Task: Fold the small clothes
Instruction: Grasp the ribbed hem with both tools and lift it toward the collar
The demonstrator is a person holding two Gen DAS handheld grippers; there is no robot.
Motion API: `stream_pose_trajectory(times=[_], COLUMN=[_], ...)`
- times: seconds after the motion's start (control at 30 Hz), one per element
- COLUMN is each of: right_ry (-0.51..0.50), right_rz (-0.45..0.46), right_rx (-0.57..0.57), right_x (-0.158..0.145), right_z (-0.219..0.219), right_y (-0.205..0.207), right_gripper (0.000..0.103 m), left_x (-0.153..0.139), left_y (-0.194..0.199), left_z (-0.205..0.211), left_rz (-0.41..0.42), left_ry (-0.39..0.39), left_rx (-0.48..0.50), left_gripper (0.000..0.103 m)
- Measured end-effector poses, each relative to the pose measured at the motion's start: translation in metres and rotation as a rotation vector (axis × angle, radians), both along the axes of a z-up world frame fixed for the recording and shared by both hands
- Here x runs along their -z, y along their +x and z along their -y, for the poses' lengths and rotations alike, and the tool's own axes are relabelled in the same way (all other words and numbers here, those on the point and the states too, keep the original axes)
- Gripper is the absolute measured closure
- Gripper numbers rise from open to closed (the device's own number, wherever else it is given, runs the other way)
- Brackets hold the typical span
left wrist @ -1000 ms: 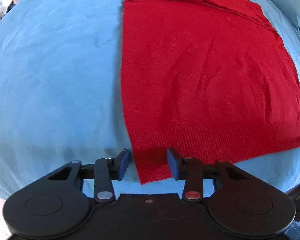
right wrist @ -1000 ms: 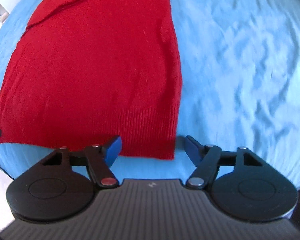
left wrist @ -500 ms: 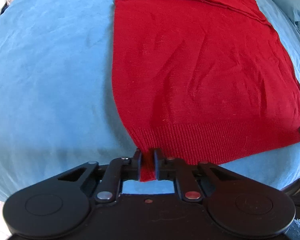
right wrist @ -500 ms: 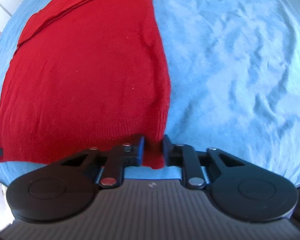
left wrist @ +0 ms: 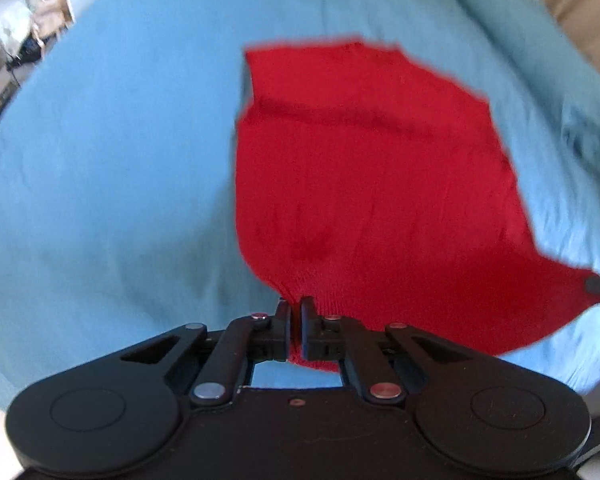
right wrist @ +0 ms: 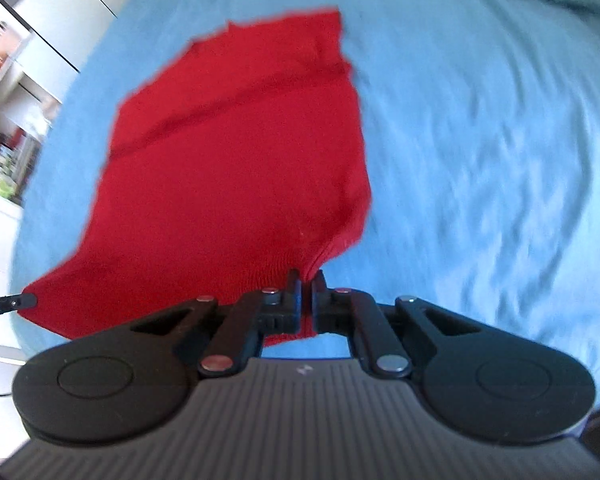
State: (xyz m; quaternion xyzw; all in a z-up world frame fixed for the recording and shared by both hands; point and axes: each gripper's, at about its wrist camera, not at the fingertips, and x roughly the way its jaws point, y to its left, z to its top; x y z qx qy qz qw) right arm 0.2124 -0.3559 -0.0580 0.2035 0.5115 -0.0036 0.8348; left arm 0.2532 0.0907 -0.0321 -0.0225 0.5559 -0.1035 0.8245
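Observation:
A red knitted sweater (left wrist: 364, 184) lies on a light blue bed sheet (left wrist: 108, 168), its ribbed hem lifted off the sheet at both near corners. My left gripper (left wrist: 296, 306) is shut on the hem's left corner. My right gripper (right wrist: 309, 278) is shut on the hem's right corner of the same sweater (right wrist: 228, 168). The hem sags between the two grips. In the left wrist view the right gripper's fingertip (left wrist: 592, 284) shows at the far hem corner. In the right wrist view the left gripper's fingertip (right wrist: 24, 301) shows at the opposite corner. The sleeves are folded across the top.
The blue sheet (right wrist: 480, 160) spreads wide around the sweater, rumpled on the right. A bunched blue pillow or cover (left wrist: 580, 92) lies at the back right. Shelves and furniture (right wrist: 8, 92) stand beyond the bed's left edge.
Both grippers closed on the hem corners, then rose, lifting the near edge of the sweater off the sheet. The view now takes in the whole garment from higher up.

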Motion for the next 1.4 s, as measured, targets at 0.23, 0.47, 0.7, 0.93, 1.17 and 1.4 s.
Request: stream_pose_trajectory(times=[0.23, 0.47, 0.7, 0.93, 1.17, 1.4], right_ry=[0.043, 0.051, 0.088, 0.099, -0.011, -0.179], right_rz=[0.146, 0.214, 0.213, 0.162, 0.190, 0.314], right_rx=[0.049, 0.094, 0.174, 0.241, 0.170, -0.015], right_x=[-0.052, -0.033, 0.076, 0.133, 0.126, 0.095], right_z=[0.021, 0.031, 0.046, 0.059, 0.049, 0.014], right_y=[0.096, 0.242, 0.360, 0.390, 0.396, 0.374], right_gripper=[0.084, 0.084, 0.084, 0.084, 0.054, 0.009], left_x=[-0.050, -0.033, 0.051, 0.108, 0.105, 0.071], left_y=[0.083, 0.216, 0.329, 0.366, 0.371, 0.326], left_z=[0.009, 0.039, 0.064, 0.068, 0.077, 0.092], left_rz=[0.179, 0.295, 0.321, 0.258, 0.285, 0.431], left_ry=[-0.075, -0.105, -0.088, -0.047, 0.017, 0.111], left_rx=[-0.079, -0.185, -0.322, -0.415, -0.401, -0.299], left_gripper=[0.099, 0.099, 0.099, 0.099, 0.074, 0.014])
